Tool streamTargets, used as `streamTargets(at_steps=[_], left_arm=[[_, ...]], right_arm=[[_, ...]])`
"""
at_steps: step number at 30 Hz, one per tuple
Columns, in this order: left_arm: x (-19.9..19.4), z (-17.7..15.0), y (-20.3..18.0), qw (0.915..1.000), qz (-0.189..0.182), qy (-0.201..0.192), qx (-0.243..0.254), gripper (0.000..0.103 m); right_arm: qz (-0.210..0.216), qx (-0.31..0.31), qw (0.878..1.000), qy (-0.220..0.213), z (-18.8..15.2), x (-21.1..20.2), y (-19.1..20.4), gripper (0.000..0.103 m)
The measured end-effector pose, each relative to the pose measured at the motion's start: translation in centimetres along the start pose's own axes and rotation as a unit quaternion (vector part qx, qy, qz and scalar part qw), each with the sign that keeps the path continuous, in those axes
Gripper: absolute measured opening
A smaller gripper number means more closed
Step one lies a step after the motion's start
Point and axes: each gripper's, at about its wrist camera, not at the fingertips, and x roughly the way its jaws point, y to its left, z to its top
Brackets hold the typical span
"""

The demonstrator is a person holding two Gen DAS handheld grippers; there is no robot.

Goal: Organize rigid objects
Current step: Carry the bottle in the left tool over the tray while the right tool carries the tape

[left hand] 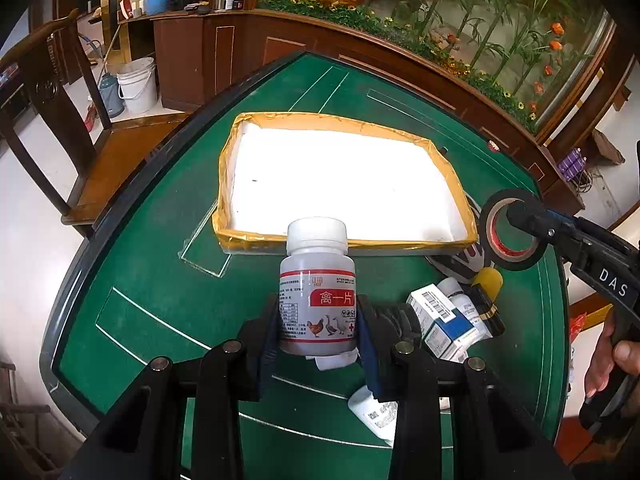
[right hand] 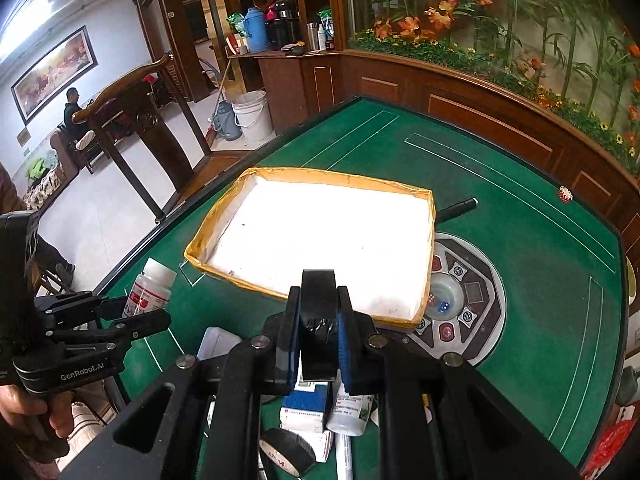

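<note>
Left gripper (left hand: pixel 318 320) pinches the pill bottle (left hand: pixel 317 284) near its base; right gripper (right hand: pixel 319 332) clamps the tape roll (right hand: pixel 318 320) edgewise. Both hang just short of the empty box (left hand: pixel 448 168). Released early, either probably clips the rim and rolls away.

White-capped pill bottle (left hand: pixel 317 292) with a red label and chickens on it sits upright, lifted at 6 o'clock of the tray (left hand: pixel 448 168), a shallow white box edged in tan tape. Black tape roll (right hand: pixel 318 320) stands on edge, also at the tray's 6.
</note>
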Motion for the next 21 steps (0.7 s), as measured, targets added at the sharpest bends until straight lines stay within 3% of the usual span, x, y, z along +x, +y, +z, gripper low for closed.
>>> streamTargets(at_steps=[6,21], left_arm=[[1.2,1.4,0.1,1.0,-0.006,0.008,-0.001,0.037],[5.2,4.4,-0.7,0.9988,-0.021,0.037,0.027,0.037]], right_arm=[[-0.001,0.006,1.0,0.001,1.5,1.2,-0.4,0.015],[-0.012,0.076,0.995,0.057,2.1,7.8,-2.7,0.015]])
